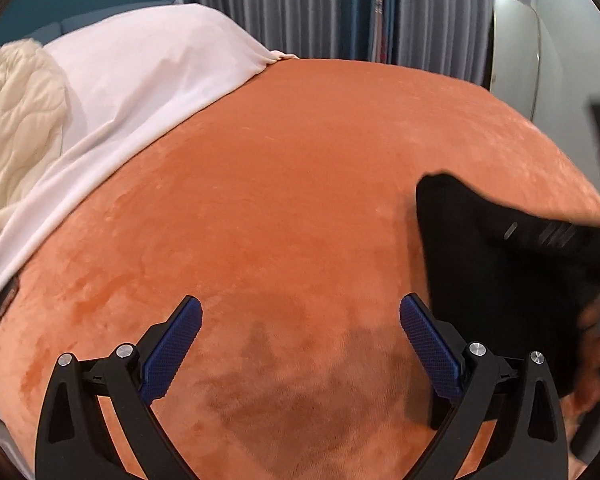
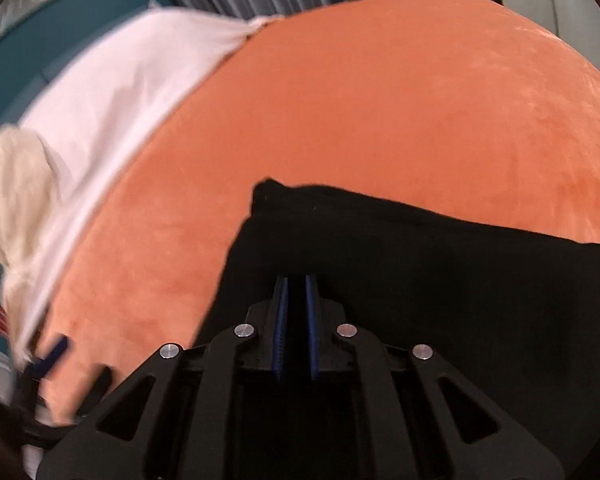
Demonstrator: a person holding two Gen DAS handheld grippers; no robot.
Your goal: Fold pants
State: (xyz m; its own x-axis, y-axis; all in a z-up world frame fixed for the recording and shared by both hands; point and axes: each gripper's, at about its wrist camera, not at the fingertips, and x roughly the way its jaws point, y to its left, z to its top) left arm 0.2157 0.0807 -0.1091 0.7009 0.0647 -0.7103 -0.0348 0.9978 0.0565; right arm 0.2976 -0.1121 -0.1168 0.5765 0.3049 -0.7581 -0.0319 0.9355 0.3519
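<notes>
The black pants (image 2: 420, 264) lie bunched on the orange blanket (image 2: 380, 100), spreading to the right in the right wrist view. My right gripper (image 2: 297, 280) is shut on the pants fabric, its blue pads pinching a fold. In the left wrist view the pants (image 1: 500, 264) show as a dark folded mass at the right, partly lifted. My left gripper (image 1: 300, 312) is open and empty above the bare orange blanket (image 1: 280, 180), just left of the pants. The left gripper also shows blurred at the lower left of the right wrist view (image 2: 48, 356).
A white sheet (image 1: 132, 92) and a cream quilted blanket (image 1: 16, 120) lie at the bed's left. Grey-blue curtains (image 1: 320, 4) hang behind the bed. A white door or panel (image 1: 516, 48) stands at the back right.
</notes>
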